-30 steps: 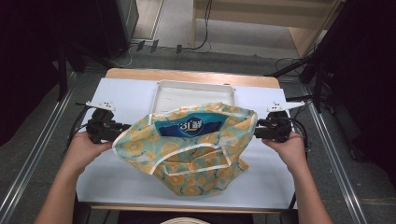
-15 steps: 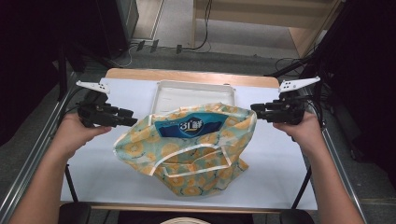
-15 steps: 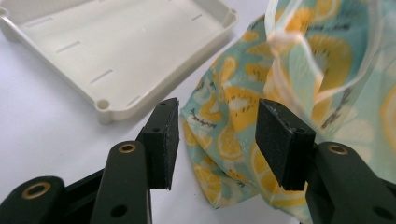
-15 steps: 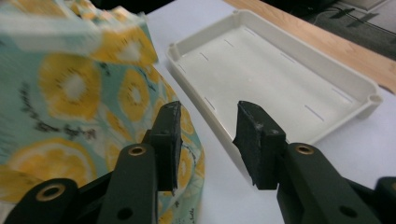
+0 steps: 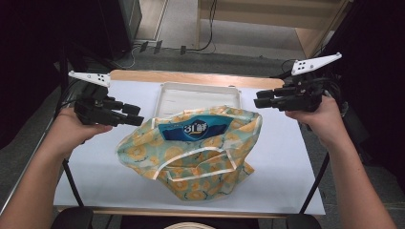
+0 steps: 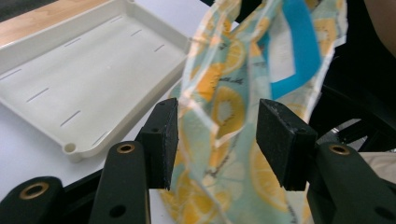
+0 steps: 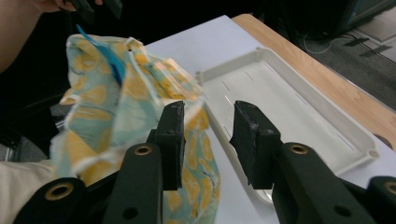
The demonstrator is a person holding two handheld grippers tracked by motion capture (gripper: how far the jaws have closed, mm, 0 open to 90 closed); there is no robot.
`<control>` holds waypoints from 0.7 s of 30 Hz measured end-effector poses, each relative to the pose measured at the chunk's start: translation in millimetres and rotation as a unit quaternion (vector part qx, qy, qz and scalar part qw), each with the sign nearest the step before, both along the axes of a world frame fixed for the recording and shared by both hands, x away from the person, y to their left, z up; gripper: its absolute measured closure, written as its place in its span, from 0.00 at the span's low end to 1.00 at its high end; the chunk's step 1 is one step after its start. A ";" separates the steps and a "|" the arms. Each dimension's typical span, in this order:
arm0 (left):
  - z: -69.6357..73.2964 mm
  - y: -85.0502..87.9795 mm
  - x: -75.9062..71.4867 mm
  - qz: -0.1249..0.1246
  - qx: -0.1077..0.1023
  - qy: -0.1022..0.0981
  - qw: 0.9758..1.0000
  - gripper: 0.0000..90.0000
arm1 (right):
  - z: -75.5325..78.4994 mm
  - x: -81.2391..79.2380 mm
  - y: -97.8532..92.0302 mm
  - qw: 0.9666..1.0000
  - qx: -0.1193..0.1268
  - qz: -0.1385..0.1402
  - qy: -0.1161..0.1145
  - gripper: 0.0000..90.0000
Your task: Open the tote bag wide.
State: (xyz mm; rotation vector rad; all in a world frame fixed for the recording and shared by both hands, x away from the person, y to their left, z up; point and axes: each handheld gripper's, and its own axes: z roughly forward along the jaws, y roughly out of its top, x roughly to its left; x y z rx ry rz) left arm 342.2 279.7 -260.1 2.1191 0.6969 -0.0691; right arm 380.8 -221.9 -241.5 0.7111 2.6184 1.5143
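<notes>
On the tabletop (image 5: 286, 157), the orange-print bag (image 5: 191, 152) is lying loose; left gripper (image 5: 136, 114) jaws spread, right gripper (image 5: 258, 98) jaws closing, gripping nothing, tray (image 5: 198, 93) behind.

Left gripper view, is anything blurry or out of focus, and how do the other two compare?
Left gripper view: the lemon-print bag is soft, the tray sharper. Right gripper view: the bag is slightly soft. High view: evenly lit white table, dark surroundings.
</notes>
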 end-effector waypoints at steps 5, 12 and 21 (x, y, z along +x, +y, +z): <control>6.0 -10.7 -8.4 -0.011 -0.001 -0.001 1.000 0.52 | 15.2 -9.3 12.2 1.000 0.005 0.021 -0.008 0.73; 3.6 -19.1 -14.9 -0.017 0.006 -0.002 1.000 0.50 | 17.5 -20.3 32.6 0.999 0.008 0.049 -0.006 0.67; -14.5 -29.2 -23.0 -0.014 0.024 0.000 1.000 0.49 | 1.6 -30.4 53.3 0.997 -0.001 0.080 -0.001 0.53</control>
